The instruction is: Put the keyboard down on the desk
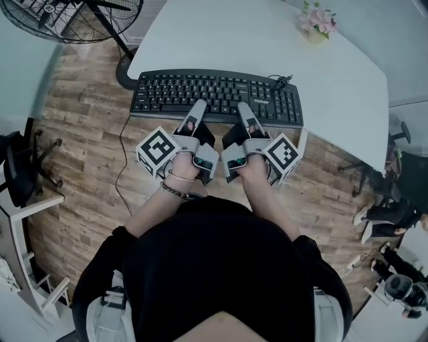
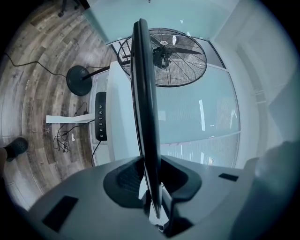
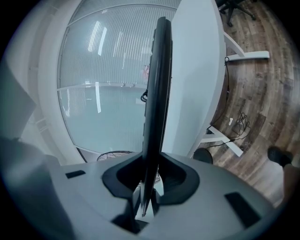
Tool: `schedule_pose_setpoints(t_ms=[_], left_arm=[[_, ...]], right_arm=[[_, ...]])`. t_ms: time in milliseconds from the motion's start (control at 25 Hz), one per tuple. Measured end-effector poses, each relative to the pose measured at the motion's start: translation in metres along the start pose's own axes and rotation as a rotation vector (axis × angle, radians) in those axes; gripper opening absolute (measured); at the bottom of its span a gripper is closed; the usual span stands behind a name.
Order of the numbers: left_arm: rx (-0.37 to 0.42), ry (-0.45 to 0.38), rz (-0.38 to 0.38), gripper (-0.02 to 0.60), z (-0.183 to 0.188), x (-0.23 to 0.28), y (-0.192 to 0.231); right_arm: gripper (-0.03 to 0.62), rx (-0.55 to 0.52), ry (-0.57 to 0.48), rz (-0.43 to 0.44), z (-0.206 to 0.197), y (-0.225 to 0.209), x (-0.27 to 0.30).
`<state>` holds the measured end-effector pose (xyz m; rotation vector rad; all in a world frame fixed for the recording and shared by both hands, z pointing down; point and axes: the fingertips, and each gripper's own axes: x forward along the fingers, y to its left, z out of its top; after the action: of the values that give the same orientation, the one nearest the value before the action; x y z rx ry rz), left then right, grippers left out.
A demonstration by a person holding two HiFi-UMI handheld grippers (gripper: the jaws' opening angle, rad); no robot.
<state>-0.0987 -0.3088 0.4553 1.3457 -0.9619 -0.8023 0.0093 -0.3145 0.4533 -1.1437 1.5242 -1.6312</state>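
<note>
A black keyboard [image 1: 215, 97] is held level at the near edge of the white desk [image 1: 267, 47], its far part over the desktop and its near edge out over the floor. My left gripper [image 1: 198, 115] is shut on the keyboard's near edge left of centre, and my right gripper [image 1: 244, 116] is shut on it right of centre. In the left gripper view the keyboard [image 2: 143, 108] runs edge-on between the jaws, and the right gripper view shows the keyboard [image 3: 156, 93] the same way. Its cable [image 1: 123, 160] hangs down at the left.
A small pot of pink flowers [image 1: 316, 23] stands on the desk at the far right. A standing fan [image 1: 80, 17] is beside the desk's left end on the wooden floor [image 1: 87, 133]. A dark chair [image 1: 19, 167] stands at the left, and a person's feet [image 1: 378, 220] show at the right.
</note>
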Motion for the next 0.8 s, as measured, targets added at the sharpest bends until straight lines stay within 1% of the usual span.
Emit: schedule_pose_setpoints(t_ms=[120,480,800], left_arm=[[0.001,0.001,0.020,0.091,0.017,0.016,0.013],[0.018,0.003,0.031,0.094,0.014,0.010,0.007],[0.032,0.027,0.042,0.098,0.014,0.015,0.016]], right_arm=[[0.087,0.005,0.006,-0.017,0.000,-0.010,0.025],[0.087,0.007,0.023,-0.016,-0.001,-0.006,0.020],[0.089,0.003,0.018,-0.031,0.001,-0.016,0.023]])
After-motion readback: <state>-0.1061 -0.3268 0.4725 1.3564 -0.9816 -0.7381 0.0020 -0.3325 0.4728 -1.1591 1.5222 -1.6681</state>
